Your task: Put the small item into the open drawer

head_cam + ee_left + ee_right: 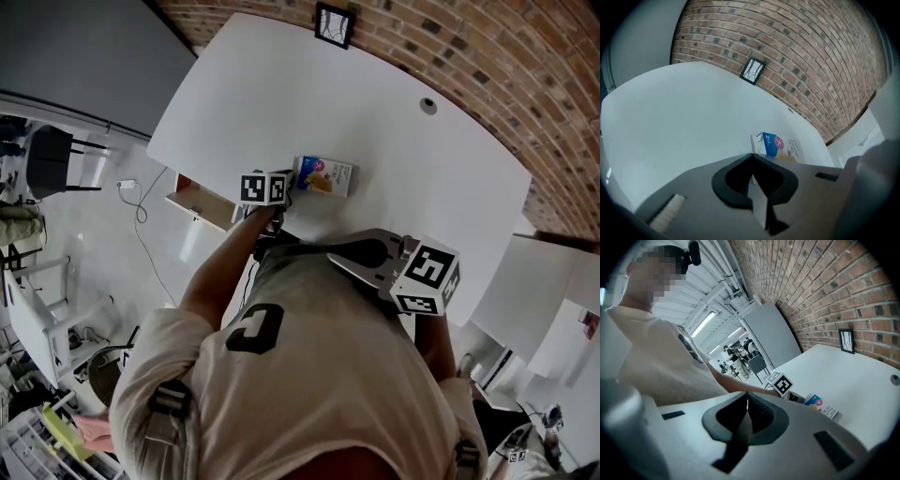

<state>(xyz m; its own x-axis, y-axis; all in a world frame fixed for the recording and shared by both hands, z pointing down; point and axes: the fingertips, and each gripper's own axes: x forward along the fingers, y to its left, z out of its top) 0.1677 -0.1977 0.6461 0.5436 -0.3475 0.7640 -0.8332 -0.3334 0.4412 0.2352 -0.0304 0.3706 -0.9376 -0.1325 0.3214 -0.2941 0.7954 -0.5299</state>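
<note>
The small item is a blue and white carton [324, 176] lying flat on the white table [375, 122]. My left gripper [288, 185] is at the carton's left end; its marker cube [264, 187] hides the jaws in the head view. In the left gripper view the left gripper [751, 155] is shut, tips meeting just short of the carton's [778, 146] near corner, with nothing visible between them. My right gripper [337, 260] hangs shut and empty in front of the person's chest, off the table. The open drawer [201, 214] juts out below the table's left edge.
A small black picture frame [335, 24] stands at the table's far edge by the brick wall. A round cable hole [428, 106] sits in the tabletop at the right. A cable [141, 202] lies on the floor beside the drawer. A second white table [525, 281] stands to the right.
</note>
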